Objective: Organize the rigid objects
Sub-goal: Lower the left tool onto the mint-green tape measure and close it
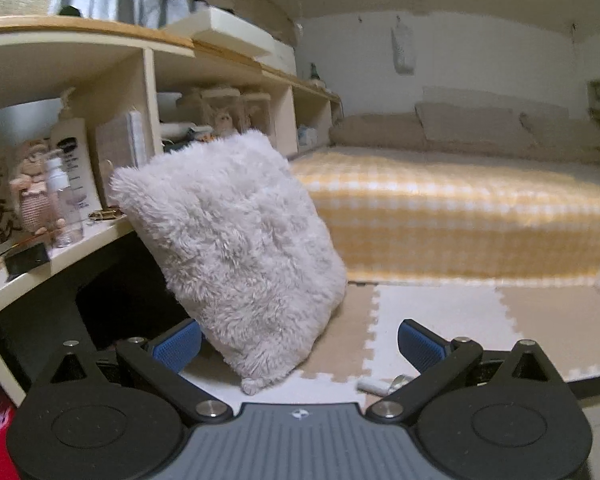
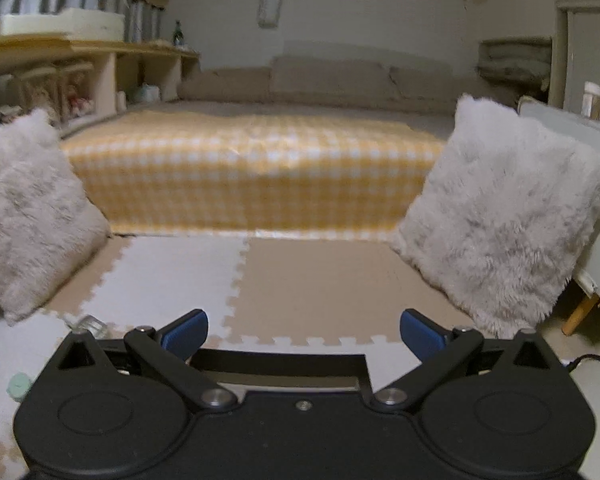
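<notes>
your left gripper (image 1: pixel 300 344) and right gripper (image 2: pixel 304 332) both have their fingers spread wide, holding nothing. a small white object (image 1: pixel 374 386) and a clear one (image 1: pixel 400 380) lie on the foam mat (image 1: pixel 440 304), beside the fluffy pillow (image 1: pixel 236 248).

- A home bedroom, seen from low near the floor
- A low bed (image 2: pixel 256 168) with a yellow-and-white checked cover, beige pillows (image 2: pixel 328 76) lined along the wall behind it
- Interlocking foam floor mats (image 2: pixel 308 280) in beige and white
- Fluffy white cushions (image 2: pixel 504 208) propped upright on the floor
- A wooden cubby shelf (image 1: pixel 148 76) holding a lotion bottle (image 1: pixel 74 160), dolls and small keepsakes
</notes>
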The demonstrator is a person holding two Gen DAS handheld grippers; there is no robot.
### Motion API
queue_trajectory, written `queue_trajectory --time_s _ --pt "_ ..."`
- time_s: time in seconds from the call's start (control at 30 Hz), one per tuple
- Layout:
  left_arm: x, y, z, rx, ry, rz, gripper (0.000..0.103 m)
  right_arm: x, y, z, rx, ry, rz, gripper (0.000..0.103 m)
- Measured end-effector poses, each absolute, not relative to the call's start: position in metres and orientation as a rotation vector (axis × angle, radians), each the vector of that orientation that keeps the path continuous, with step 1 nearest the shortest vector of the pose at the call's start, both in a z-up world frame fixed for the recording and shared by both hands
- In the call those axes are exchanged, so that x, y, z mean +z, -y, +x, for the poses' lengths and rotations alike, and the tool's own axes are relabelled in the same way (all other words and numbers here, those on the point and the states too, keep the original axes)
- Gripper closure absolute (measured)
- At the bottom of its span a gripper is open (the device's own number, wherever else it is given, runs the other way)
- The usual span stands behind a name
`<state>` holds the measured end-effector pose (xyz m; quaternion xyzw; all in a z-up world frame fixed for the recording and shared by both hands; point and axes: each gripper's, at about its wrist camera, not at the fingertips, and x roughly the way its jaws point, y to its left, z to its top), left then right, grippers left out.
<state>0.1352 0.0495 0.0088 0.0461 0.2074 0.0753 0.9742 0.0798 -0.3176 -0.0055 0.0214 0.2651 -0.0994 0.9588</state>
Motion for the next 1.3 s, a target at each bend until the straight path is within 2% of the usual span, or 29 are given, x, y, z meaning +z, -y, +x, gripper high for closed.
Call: queue_trajectory --time_s 0.37,0.5,0.57,0.7,0.83,0.93,1.07,1.3 --pt "-0.043 -0.091 0.2 0.085 -0.73 0.087 0.0 -0.048 0.362 0.124 -0.348 -0.692 0.047 0.0" --pt "-0.06 -0.104 0.216 0.07 -0.808 0.075 0.0 -0.071 0.383 0.139 -0.348 -0.815 0.093 0.001" --pt "-0.067 -0.108 0.221 0.055 -0.845 0.053 0.0 -0.083 0.389 0.144 -0.319 -0.876 0.131 0.015" --pt "-0.079 -0.11 0.23 0.024 -0.9 0.046 0.0 -0.1 0.391 0.151 -0.257 -0.983 0.154 0.031" --pt "-0.09 -0.106 0.235 0.005 -0.965 0.076 0.0 -0.114 0.39 0.156 -0.189 -1.08 0.163 0.054" --pt "-0.1 -0.103 0.238 -0.018 -1.005 0.101 0.002 -0.119 0.391 0.157 -0.173 -1.121 0.163 0.062" --pt "-0.109 -0.098 0.24 -0.04 -1.043 0.137 0.004 -0.122 0.392 0.158 -0.191 -1.164 0.149 0.078" --pt "-0.118 -0.094 0.242 -0.061 -1.087 0.137 0.013 -0.134 0.393 0.159 -0.212 -1.238 0.094 0.084"
